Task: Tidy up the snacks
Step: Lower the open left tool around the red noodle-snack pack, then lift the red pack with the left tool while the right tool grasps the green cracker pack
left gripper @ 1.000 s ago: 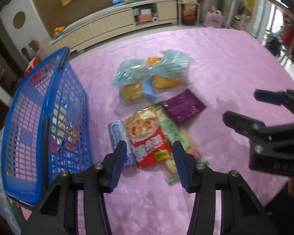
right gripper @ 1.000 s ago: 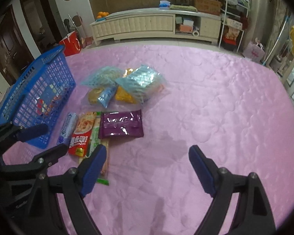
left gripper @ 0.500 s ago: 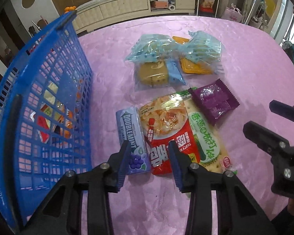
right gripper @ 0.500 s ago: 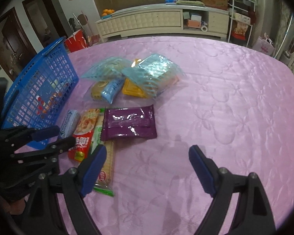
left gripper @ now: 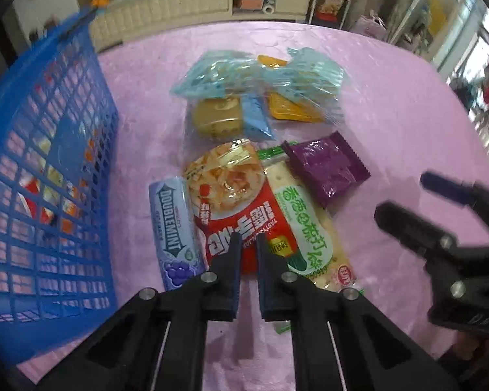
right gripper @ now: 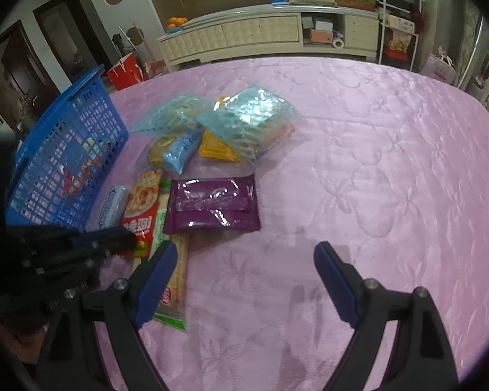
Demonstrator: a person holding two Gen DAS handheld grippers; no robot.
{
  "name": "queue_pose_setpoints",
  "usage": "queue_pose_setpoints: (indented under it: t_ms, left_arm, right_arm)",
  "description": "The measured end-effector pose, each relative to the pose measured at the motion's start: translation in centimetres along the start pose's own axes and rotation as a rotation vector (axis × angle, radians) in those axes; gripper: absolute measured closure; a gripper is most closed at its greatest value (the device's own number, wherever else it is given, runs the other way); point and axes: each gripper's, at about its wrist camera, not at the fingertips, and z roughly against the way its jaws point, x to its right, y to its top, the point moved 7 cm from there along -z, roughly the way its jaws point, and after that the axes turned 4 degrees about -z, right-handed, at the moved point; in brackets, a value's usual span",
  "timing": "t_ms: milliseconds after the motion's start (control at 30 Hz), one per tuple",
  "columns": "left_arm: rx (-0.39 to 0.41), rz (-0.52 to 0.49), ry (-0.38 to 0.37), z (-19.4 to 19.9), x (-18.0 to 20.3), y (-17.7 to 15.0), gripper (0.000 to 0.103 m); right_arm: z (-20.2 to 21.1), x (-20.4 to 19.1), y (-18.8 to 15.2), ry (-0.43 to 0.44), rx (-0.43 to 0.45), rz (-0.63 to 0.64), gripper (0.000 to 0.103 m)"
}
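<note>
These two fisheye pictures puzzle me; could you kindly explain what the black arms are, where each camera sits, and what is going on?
No robot here: a person holds a two-finger claw in each hand, with a camera on each looking along its fingers. One picture is from the left claw, the other from the right claw. On the pink cloth lie a red snack packet, a Doublemint gum pack, a green cracker pack, a purple packet and clear bags of snacks; a blue basket stands beside them. The left claw has just been closing and pinches the red packet's near edge. The right claw is open, holding nothing.
</note>
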Motion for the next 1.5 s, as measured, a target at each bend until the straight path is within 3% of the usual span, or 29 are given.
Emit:
queue_pose_setpoints:
  t_ms: [200,233,267,333,400,467,667,800,967,1100,1500]
  left_arm:
    - [0.011,-0.019,-0.018,0.6,0.8,0.3,0.096]
    - [0.005,-0.027,-0.028,0.7,0.9,0.3,0.086]
    - [0.0,-0.036,-0.026,0.7,0.9,0.4,0.065]
    - [0.011,-0.045,0.006,0.8,0.6,1.0,0.057]
    - [0.023,-0.045,-0.012,1.1,0.7,1.5,0.051]
    - [0.015,-0.037,0.001,1.0,0.2,2.0,0.036]
    - [-0.022,-0.04,0.021,-0.8,0.6,3.3,0.036]
    - [-0.022,-0.021,-0.045,-1.8,1.7,4.3,0.036]
    - [-0.009,0.055,-0.116,-1.1,0.0,3.9,0.06]
    - [-0.008,0.034,-0.137,-0.5,0.1,3.1,0.068]
    - [0.066,-0.054,-0.086,2.4,1.2,-0.5,0.091]
  right_arm:
    - [0.1,-0.1,-0.1,0.005,0.002,0.006,0.014]
    - [0.0,-0.1,-0.1,0.005,-0.002,0.006,0.014]
    - [-0.1,-0.1,-0.2,0.006,-0.004,0.005,0.014]
    - [0.1,0.0,-0.1,0.005,0.001,0.005,0.014]
    - [0.3,0.1,0.0,0.007,0.007,-0.001,0.014]
    - [0.4,0.4,0.2,0.009,0.013,-0.013,0.014]
    - [0.8,1.0,0.7,-0.014,0.025,-0.013,0.014]
    - [0.8,1.4,0.8,-0.053,0.028,-0.009,0.014]
    - [0.5,2.6,0.8,-0.065,0.014,-0.058,0.014]
    - [0.3,3.0,0.7,-0.059,0.004,-0.079,0.014]
    - [-0.7,2.2,-1.2,-0.041,-0.061,-0.047,0.014]
